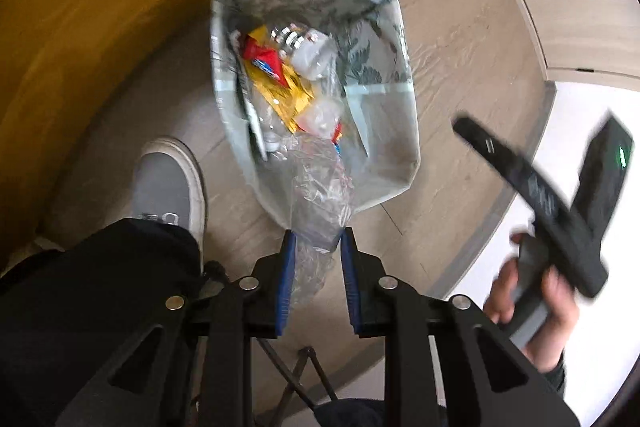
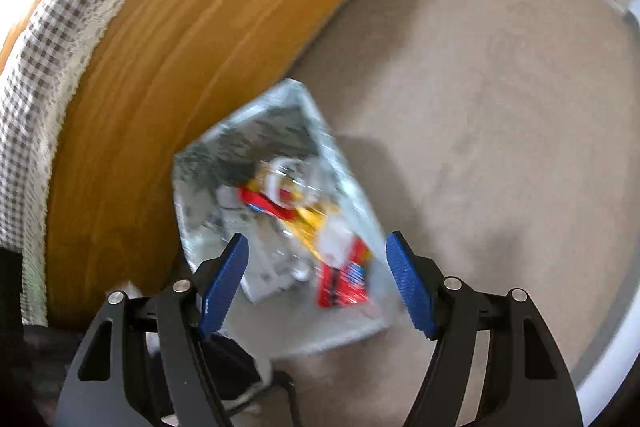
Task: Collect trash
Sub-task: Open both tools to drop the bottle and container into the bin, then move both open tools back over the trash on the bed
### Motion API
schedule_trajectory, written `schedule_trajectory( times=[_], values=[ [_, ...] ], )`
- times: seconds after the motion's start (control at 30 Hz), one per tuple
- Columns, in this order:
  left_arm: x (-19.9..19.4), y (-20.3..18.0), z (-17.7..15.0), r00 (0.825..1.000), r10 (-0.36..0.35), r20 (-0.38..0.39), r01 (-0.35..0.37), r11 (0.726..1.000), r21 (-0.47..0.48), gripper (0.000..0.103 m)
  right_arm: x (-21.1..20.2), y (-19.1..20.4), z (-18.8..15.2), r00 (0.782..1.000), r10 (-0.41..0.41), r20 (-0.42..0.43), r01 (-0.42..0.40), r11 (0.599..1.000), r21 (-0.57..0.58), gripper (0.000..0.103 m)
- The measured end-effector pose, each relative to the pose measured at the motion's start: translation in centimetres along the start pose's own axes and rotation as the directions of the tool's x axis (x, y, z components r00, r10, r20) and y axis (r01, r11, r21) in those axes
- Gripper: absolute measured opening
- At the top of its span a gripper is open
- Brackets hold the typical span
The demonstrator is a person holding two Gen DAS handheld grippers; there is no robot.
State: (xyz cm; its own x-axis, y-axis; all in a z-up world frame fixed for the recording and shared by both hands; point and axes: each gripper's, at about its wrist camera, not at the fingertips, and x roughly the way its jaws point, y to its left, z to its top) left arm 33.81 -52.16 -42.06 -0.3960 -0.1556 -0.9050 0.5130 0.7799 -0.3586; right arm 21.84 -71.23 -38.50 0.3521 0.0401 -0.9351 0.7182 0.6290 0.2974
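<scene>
Left wrist view: the left gripper (image 1: 318,247) points steeply down, its blue pads nearly closed on a crumpled clear plastic wrapper (image 1: 316,195), which hangs over the near rim of the pale fern-patterned waste bin (image 1: 394,27), apparently so it falls in once let go. Yellow and red snack packets (image 1: 276,75) already lie inside. A grey slip-on shoe (image 1: 168,183) stands just beside the bin, with the orange wooden bed frame (image 1: 80,27) behind.

Right wrist view: the right gripper (image 2: 316,279) hovers above the same bin, jaws wide, gripping nothing; a red wrapper (image 2: 342,285) lies below them. Nothing blocks the bin's mouth.
</scene>
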Motion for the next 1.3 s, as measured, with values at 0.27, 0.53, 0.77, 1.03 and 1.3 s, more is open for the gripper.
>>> schedule_trajectory(
  times=[0.27, 0.53, 0.77, 1.03, 1.3],
  values=[
    [6.1, -0.5, 2.0, 0.994, 0.065, -0.086, -0.069, 0.997, -0.047, 0.057, 0.0, -0.9, -2.4, 0.999, -0.02, -0.031, 0.02, 1.0, -0.012, 0.069],
    [4.3, 0.6, 1.8, 0.992, 0.125, -0.033, -0.127, 0.99, -0.056, 0.058, 0.3, 0.8, -2.5, 0.997, -0.064, -0.041, 0.061, 0.996, -0.071, 0.069],
    [2.1, 0.3, 0.1, 0.989, 0.149, 0.017, -0.148, 0.988, -0.04, 0.061, -1.2, 1.2, -2.4, 0.994, -0.106, -0.041, 0.101, 0.99, -0.099, 0.069],
    [-3.6, -0.8, -1.6, 0.972, 0.122, 0.201, -0.123, 0.992, -0.009, 0.066, -4.5, 3.0, -2.6, 0.984, -0.177, 0.016, 0.177, 0.973, -0.151, 0.069],
    [-13.7, -0.1, -3.2, 0.911, 0.052, 0.409, -0.078, 0.996, 0.048, 0.07, -9.3, 8.2, -1.3, 0.967, -0.221, 0.127, 0.245, 0.944, -0.219, 0.069]
  ],
)
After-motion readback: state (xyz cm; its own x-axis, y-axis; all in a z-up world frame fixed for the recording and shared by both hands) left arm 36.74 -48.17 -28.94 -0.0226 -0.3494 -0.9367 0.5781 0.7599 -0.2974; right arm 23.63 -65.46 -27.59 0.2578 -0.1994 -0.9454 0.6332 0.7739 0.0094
